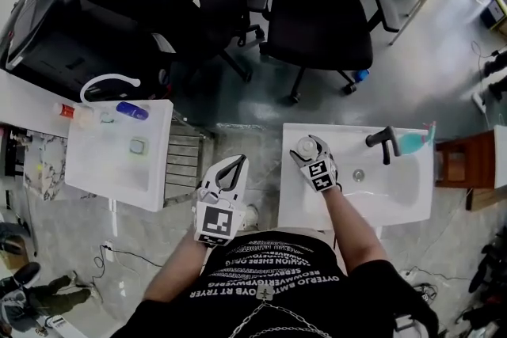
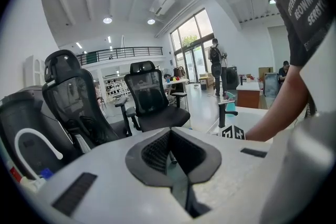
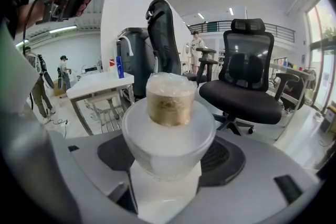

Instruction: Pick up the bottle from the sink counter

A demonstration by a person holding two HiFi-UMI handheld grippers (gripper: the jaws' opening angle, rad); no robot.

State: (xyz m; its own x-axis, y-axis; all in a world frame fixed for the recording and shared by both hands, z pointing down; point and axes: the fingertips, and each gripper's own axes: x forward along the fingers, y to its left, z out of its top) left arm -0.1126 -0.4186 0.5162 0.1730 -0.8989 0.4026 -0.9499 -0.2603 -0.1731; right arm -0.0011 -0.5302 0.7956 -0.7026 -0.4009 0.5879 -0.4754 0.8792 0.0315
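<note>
Right tongs [image 1: 306, 146] [image 3: 169, 161] gripped the bottle [image 1: 304, 148] [image 3: 168, 134], their jaws set wide with a dark pad against each side of its body. The bottle sat upright between them at the left part of the sink tabletop [image 1: 297, 202]; no view showed whether its base touched the surface. It had a frosted white body that flared into a broad round shoulder, and above that a gold cap [image 3: 170, 99] under a clear cover.

To the right of these tongs lay the white basin [image 1: 400, 190] with its drain [image 1: 359, 175]. A black faucet [image 1: 383, 142] stood at the basin's far edge, and a teal object [image 1: 416, 142] lay just beyond it. Neither was near the bottle, and nothing crowded the grip.

Left tongs [image 1: 232, 168] [image 2: 170, 153] hung off the tabletop's left edge, over the floor, with their jaws closed together and nothing between them.

Further left of them stood a second white tabletop [image 1: 119, 166], which carried a blue bottle [image 1: 131, 110] and a red-capped bottle [image 1: 67, 111] along its far edge. Ahead of both tongs, beyond the tabletops, a black office chair [image 1: 317, 12] [image 3: 247, 86] faced the sink, and other dark chairs stood to its left.
</note>
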